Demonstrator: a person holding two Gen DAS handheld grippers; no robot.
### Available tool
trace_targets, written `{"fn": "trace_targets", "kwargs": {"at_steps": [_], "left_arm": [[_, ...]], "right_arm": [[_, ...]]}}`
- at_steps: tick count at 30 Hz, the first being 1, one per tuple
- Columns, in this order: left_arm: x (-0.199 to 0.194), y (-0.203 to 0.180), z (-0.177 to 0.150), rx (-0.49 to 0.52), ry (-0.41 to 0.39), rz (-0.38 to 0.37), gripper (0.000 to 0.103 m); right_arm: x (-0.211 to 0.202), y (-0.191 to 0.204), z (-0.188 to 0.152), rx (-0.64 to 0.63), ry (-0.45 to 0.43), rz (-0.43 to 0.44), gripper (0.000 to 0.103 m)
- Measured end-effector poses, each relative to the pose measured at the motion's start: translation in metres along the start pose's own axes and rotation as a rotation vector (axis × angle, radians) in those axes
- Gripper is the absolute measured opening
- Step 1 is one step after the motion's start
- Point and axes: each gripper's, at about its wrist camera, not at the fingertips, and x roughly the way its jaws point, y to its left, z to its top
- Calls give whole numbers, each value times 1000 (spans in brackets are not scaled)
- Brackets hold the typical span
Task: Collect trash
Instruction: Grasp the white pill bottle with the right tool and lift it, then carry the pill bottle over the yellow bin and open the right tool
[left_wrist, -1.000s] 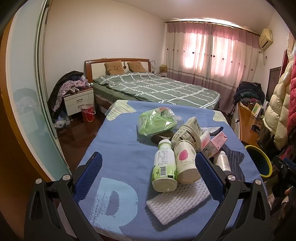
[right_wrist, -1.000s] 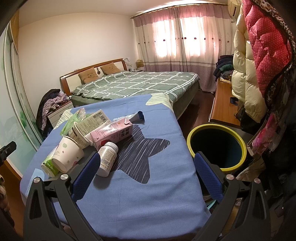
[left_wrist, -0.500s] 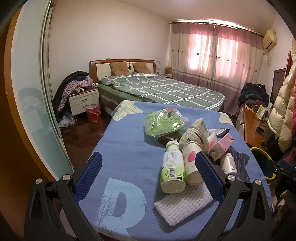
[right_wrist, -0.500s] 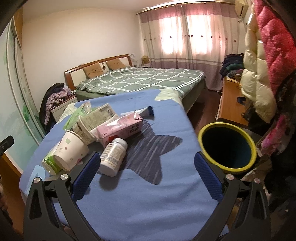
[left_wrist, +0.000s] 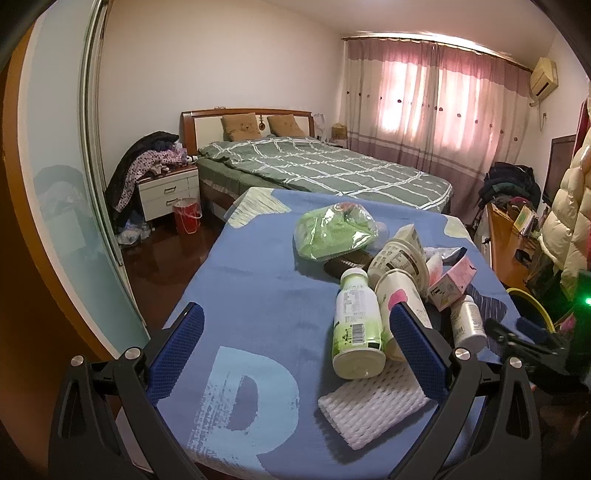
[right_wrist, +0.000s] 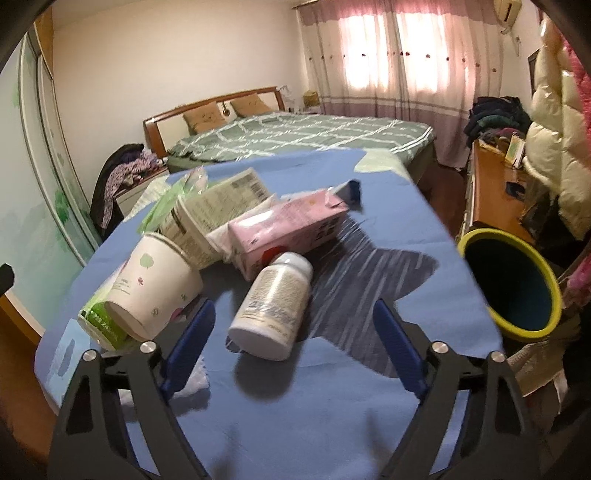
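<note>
Here the right claw narrows, not yet gripping, around a lying white plastic pill bottle, likely to bin it; the left claw gapes empty.

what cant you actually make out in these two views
- Label text on the white pill bottle: right wrist view, motion blur.
- Inside of the yellow-rimmed bin: too dark.
- Black item under the green bag: left wrist view, mostly covered.
- Green-label bottle: largely behind the paper cup.
</note>
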Motion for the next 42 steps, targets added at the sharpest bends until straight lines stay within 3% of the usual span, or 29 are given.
{"fn": "trace_targets", "kwargs": {"at_steps": [5, 13, 31, 37, 42], "left_arm": [[5, 1, 0, 0, 11, -4, 99], [7, 0, -2, 2, 19, -9, 99], [21, -23, -10, 54, 44, -45, 99], [24, -32, -13, 79, 53, -61, 99], [24, -39, -16, 91, 63, -73, 99]], "right_arm": [[20, 8, -3, 4, 42, -2, 81], [35, 7, -7, 21, 84, -11, 48], [-31, -45, 7, 76, -26, 9, 45], [-37, -93, 13, 163, -69, -111, 45], [-25, -152, 21, 250, -80, -287, 45]]}}
